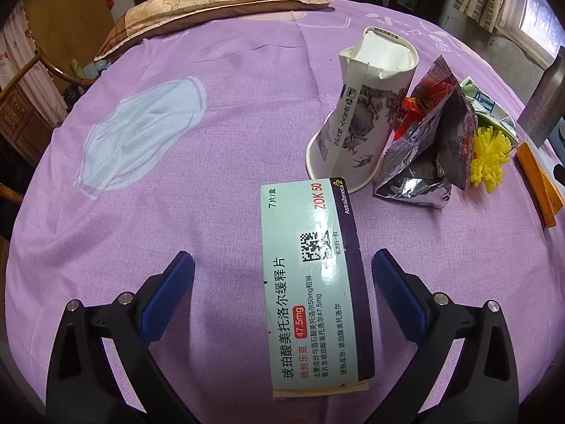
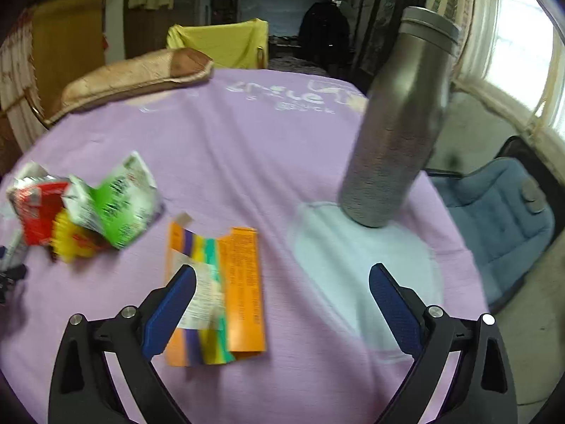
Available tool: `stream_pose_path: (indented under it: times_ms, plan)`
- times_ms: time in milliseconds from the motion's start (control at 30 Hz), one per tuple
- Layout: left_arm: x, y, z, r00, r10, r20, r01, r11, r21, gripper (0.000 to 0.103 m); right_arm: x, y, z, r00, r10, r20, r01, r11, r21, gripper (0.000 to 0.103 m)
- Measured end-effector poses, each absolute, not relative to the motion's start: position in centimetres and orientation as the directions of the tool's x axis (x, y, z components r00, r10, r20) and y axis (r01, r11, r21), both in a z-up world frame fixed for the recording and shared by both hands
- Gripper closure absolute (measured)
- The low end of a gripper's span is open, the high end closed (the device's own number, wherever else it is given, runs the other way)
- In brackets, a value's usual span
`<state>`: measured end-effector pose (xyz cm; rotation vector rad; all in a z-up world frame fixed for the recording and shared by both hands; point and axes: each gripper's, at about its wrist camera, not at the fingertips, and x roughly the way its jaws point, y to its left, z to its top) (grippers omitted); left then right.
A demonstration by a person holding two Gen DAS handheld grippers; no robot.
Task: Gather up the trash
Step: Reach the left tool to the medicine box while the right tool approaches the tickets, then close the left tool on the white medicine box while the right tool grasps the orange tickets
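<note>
In the left wrist view a pale green medicine box (image 1: 312, 282) lies on the purple tablecloth (image 1: 197, 183) between the fingers of my open left gripper (image 1: 282, 265), nearer the right finger. Beyond it lie a crushed paper cup (image 1: 363, 120), a silver foil wrapper (image 1: 427, 148), a yellow pom-pom (image 1: 489, 162) and a green-white carton (image 1: 491, 106). In the right wrist view my right gripper (image 2: 282, 279) is open above a flattened orange box (image 2: 222, 293), which lies under its left finger. The carton (image 2: 116, 198) and red wrapper (image 2: 39, 208) lie at the left.
A grey metal bottle (image 2: 399, 120) stands upright at the right on a pale printed patch of the cloth. A brown pillow (image 1: 212, 7) lies at the table's far edge. A blue cushioned chair (image 2: 494, 219) stands beside the table at the right.
</note>
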<state>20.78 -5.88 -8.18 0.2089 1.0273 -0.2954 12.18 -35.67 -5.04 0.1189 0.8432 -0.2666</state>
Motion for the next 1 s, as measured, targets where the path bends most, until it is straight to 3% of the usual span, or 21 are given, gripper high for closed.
stream_pose_path:
  times_ms: [200,1000]
  plan:
    - [20.8,-5.9,-8.2,0.483,-0.144,-0.864,0.338,0.941,0.032,0.005,13.1,-34.4,-6.3,0.631,-0.073,-0.772,0.211,0.974,0.080,0.006]
    - [20.4,-5.9,-8.0,0.490,-0.133,-0.862,0.336,0.941,0.045,0.005,14.8,-35.5,-8.9,0.566,0.040,-0.823,0.229,0.952,0.204,0.005]
